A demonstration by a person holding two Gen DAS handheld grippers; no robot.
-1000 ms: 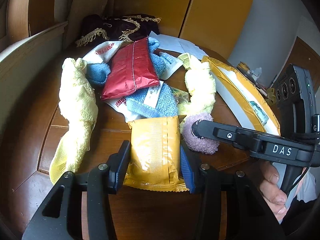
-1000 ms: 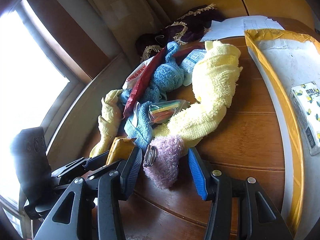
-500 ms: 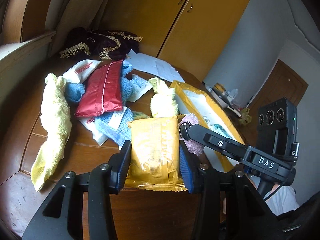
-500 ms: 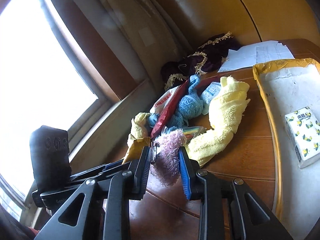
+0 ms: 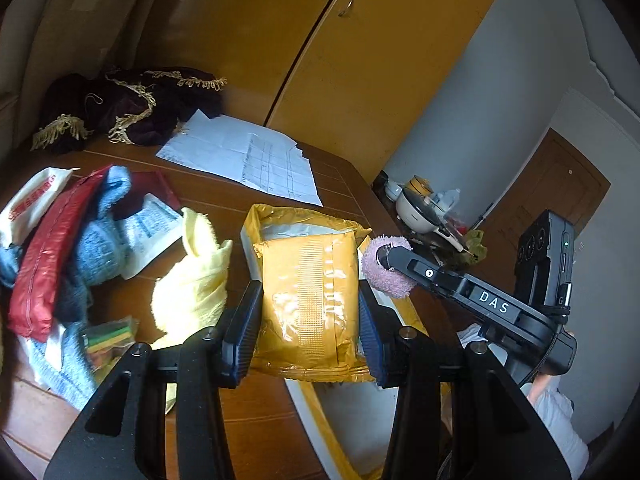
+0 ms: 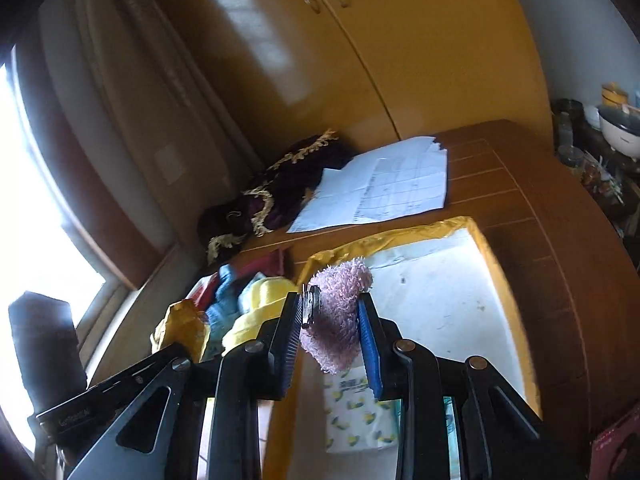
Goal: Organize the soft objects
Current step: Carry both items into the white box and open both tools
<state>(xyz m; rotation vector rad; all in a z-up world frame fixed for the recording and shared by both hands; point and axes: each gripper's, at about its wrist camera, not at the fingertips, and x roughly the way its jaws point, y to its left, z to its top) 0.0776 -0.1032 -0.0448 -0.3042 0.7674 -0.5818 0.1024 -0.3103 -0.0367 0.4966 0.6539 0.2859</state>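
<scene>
My left gripper (image 5: 310, 316) clamps the orange packet (image 5: 308, 300); my right gripper (image 6: 330, 330) clamps the pink fluffy item (image 6: 338, 316), apparently above the yellow-edged tray (image 6: 486, 248).

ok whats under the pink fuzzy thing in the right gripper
Below the pink fuzzy thing, held in the right gripper, lies a white tray with a yellow rim. A tissue pack with a lemon print lies in it, partly hidden by the gripper's fingers.
</scene>
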